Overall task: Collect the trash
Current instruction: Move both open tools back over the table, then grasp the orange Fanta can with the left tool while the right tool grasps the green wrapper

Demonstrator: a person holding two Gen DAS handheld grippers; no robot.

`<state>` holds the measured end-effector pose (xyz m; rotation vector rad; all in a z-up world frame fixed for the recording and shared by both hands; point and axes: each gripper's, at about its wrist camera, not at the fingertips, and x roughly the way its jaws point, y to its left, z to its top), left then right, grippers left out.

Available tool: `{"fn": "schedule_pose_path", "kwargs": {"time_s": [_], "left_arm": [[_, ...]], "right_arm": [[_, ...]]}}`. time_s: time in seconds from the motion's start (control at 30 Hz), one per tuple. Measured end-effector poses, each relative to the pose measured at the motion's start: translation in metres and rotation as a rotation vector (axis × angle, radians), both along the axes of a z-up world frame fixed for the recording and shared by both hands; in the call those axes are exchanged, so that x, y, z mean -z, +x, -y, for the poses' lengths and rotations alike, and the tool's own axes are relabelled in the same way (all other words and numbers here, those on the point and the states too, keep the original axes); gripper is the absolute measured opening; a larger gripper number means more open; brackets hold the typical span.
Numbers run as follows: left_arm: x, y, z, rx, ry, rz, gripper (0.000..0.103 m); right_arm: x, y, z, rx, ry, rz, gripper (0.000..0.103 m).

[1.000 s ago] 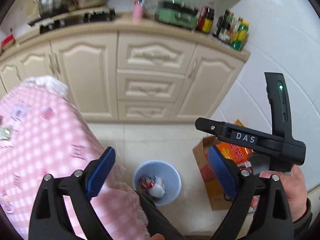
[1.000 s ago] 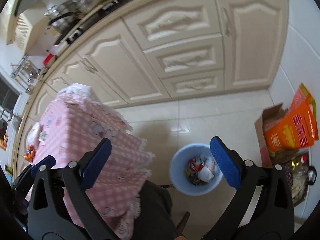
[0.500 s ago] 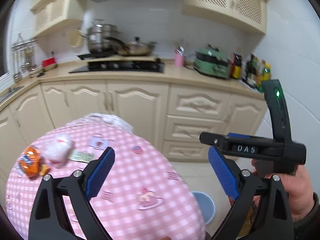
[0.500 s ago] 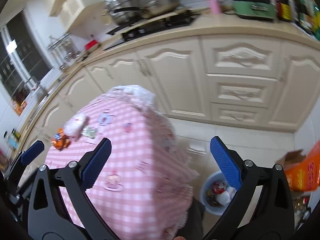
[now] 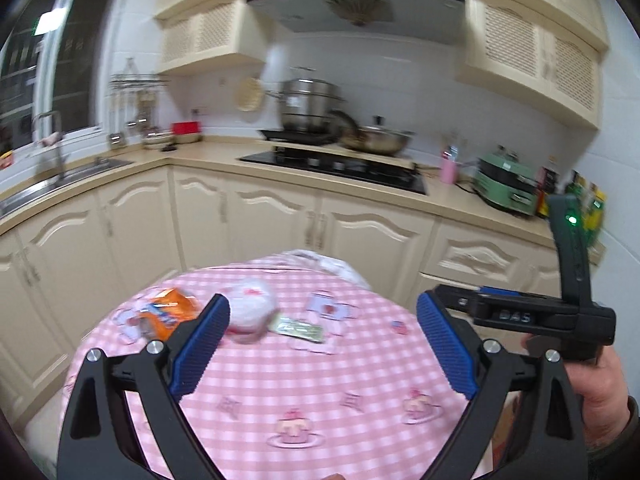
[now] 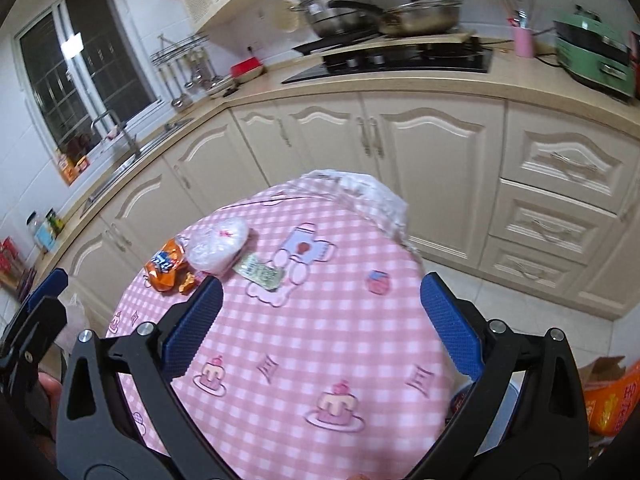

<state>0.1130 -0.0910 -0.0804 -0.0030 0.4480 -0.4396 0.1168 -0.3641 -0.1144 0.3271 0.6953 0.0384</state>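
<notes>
Both grippers are hovering above the table (image 6: 312,364) with the pink checked cloth, and both are standing with the jaws wide apart and nothing between them: the left gripper (image 5: 322,344) and the right gripper (image 6: 320,320). The trash is lying together at the far left part of this table: an orange snack bag (image 6: 166,266) nearest the left edge, a white crumpled bag (image 6: 218,245) touching it on its right side, and a small flat green packet (image 6: 262,270) just beside the white bag, toward the middle of the table. From the left wrist view the same orange bag (image 5: 170,312), white bag (image 5: 250,312) and green packet (image 5: 298,327) are showing, a little blurred. I judge that the step in hand is reaching for one of these pieces. To do it well, it is better to choose one piece only, probably the white bag, because it is standing highest and is soft, so the fingers are getting around it easily. The flat packet is asking for a low, slanted approach, with one finger sliding under an edge, and the cloth may be wrinkling if the fingers are pressing down too hard. A blue bin (image 6: 516,394) is partly showing on the floor beyond the right edge of the table, mostly hidden behind the right gripper.
</notes>
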Motion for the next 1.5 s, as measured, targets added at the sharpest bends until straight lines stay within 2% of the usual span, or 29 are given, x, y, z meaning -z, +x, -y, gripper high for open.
{"fn": "schedule_pose_path", "kwargs": {"time_s": [0.17, 0.37, 0.53, 0.73, 0.93, 1.03, 1.1, 1.17, 1.2, 1.23, 1.27, 1.3, 1.37, 1.5], "left_arm": [[0.014, 0.02, -0.054, -0.149, -0.012, -0.015, 0.092], [0.041, 0.05, -0.106, -0.295, 0.026, -0.062, 0.092], [0.07, 0.081, -0.126, -0.331, 0.041, -0.127, 0.092], [0.105, 0.139, -0.141, -0.348, 0.024, -0.236, 0.092], [0.131, 0.187, -0.134, -0.355, 0.032, -0.301, 0.092], [0.145, 0.206, -0.13, -0.371, 0.033, -0.362, 0.092], [0.152, 0.213, -0.127, -0.377, 0.044, -0.385, 0.092], [0.16, 0.218, -0.124, -0.37, 0.054, -0.411, 0.088], [0.163, 0.222, -0.122, -0.354, 0.055, -0.428, 0.073], [0.164, 0.223, -0.12, -0.326, 0.036, -0.43, 0.058], [0.163, 0.223, -0.119, -0.311, 0.022, -0.425, 0.056], [0.162, 0.223, -0.116, -0.314, 0.038, -0.418, 0.056], [0.162, 0.219, -0.111, -0.305, 0.059, -0.404, 0.056], [0.158, 0.203, -0.114, -0.306, 0.04, -0.389, 0.055]], "right_arm": [[0.002, 0.022, -0.029, -0.067, -0.037, -0.004, 0.097], [0.018, 0.053, -0.058, -0.135, -0.067, -0.038, 0.097], [0.042, 0.082, -0.077, -0.181, -0.128, -0.098, 0.097], [0.079, 0.118, -0.09, -0.219, -0.182, -0.178, 0.097], [0.108, 0.151, -0.1, -0.249, -0.203, -0.229, 0.097], [0.119, 0.159, -0.105, -0.257, -0.22, -0.238, 0.097], [0.123, 0.158, -0.11, -0.262, -0.252, -0.235, 0.087], [0.124, 0.152, -0.117, -0.275, -0.313, -0.213, 0.07], [0.123, 0.15, -0.119, -0.286, -0.309, -0.205, 0.064], [0.122, 0.148, -0.12, -0.287, -0.313, -0.198, 0.051], [0.121, 0.146, -0.12, -0.29, -0.318, -0.195, 0.039], [0.12, 0.146, -0.121, -0.295, -0.312, -0.194, 0.034], [0.118, 0.143, -0.119, -0.303, -0.289, -0.192, 0.019], [0.114, 0.128, -0.112, -0.307, -0.229, -0.184, 0.018]]}}
